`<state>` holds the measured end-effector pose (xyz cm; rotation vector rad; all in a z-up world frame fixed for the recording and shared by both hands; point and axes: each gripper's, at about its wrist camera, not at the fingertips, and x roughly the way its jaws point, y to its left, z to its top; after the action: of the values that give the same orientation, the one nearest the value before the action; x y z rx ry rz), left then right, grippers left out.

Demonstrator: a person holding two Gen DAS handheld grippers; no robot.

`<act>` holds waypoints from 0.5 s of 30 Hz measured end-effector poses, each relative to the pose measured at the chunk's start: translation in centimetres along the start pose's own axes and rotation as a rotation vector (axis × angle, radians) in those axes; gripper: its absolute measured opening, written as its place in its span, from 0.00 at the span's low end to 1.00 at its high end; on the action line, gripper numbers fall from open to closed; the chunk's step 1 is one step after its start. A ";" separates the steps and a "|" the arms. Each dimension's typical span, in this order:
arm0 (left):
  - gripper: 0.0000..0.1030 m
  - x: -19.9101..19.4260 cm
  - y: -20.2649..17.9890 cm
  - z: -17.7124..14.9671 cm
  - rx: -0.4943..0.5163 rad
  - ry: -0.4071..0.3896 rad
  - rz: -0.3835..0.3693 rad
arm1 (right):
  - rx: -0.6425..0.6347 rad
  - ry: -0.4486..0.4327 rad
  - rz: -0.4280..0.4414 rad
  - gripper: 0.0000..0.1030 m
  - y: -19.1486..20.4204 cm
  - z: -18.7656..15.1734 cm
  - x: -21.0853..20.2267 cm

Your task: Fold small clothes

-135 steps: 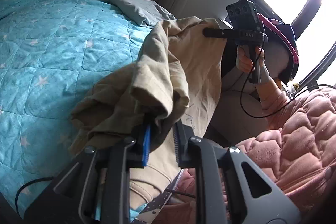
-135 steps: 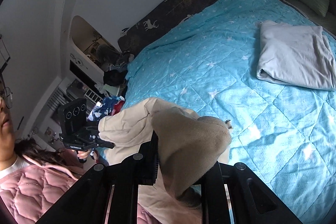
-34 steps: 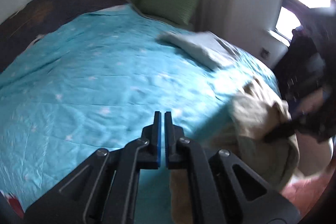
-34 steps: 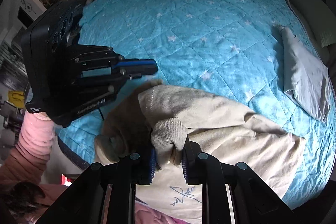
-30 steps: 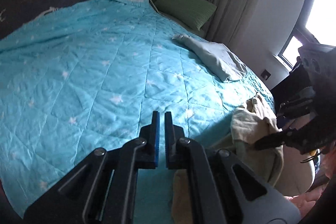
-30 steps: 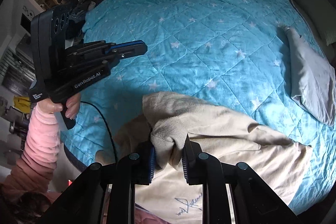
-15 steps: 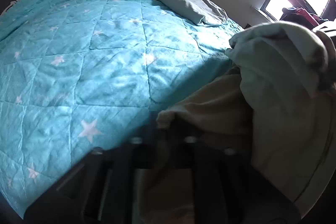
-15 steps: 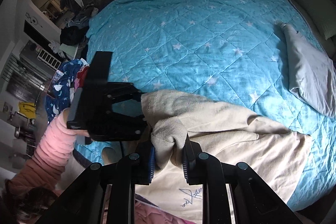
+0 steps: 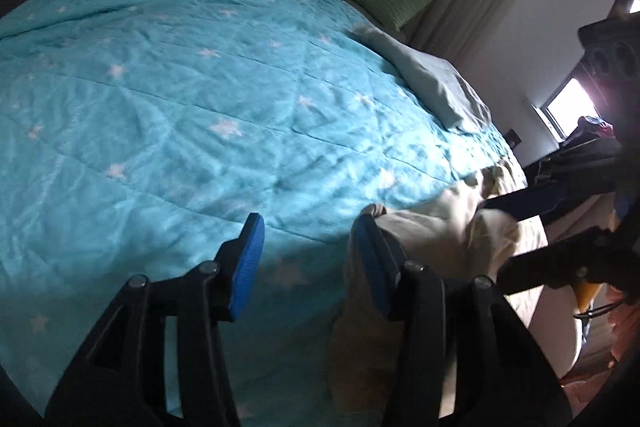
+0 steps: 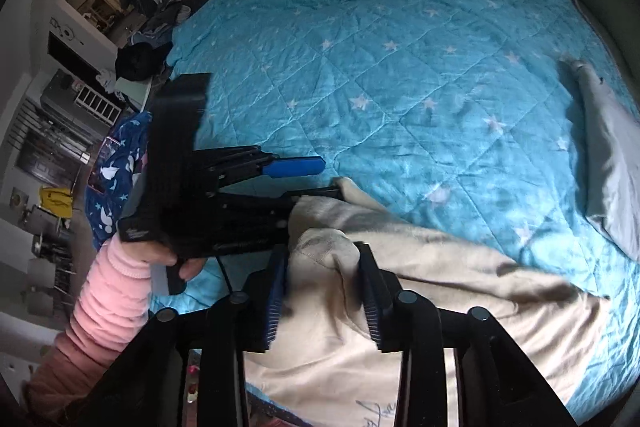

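**Beige top spread at the bed's near edge**

The beige top (image 10: 420, 291) lies rumpled on the blue star quilt (image 10: 400, 67). The right claw (image 10: 320, 291) stands apart around a raised fold — not pinching it. The left claw (image 9: 312, 251) gapes wide, one finger (image 9: 374, 259) against the cloth's edge. A grey pillow (image 9: 436, 87) sits well apart.
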<state>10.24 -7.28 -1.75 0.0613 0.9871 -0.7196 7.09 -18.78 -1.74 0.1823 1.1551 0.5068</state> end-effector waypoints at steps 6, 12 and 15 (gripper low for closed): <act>0.50 -3.9 2.1 -2.3 -0.064 -0.009 -0.005 | 0.036 -0.038 0.087 0.48 0.0 2.6 0.5; 0.56 -3.3 -2.4 -4.1 -0.001 0.011 -0.119 | 0.085 -0.100 -0.004 0.52 -3.0 -0.1 -3.6; 0.64 -1.9 -4.6 -4.7 0.065 0.054 -0.125 | 0.152 -0.124 -0.086 0.53 -6.4 -3.5 -5.8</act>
<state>3.43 -8.10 -1.76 0.0762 1.0254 -0.8683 4.03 -27.52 -0.90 0.2901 1.0757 0.3272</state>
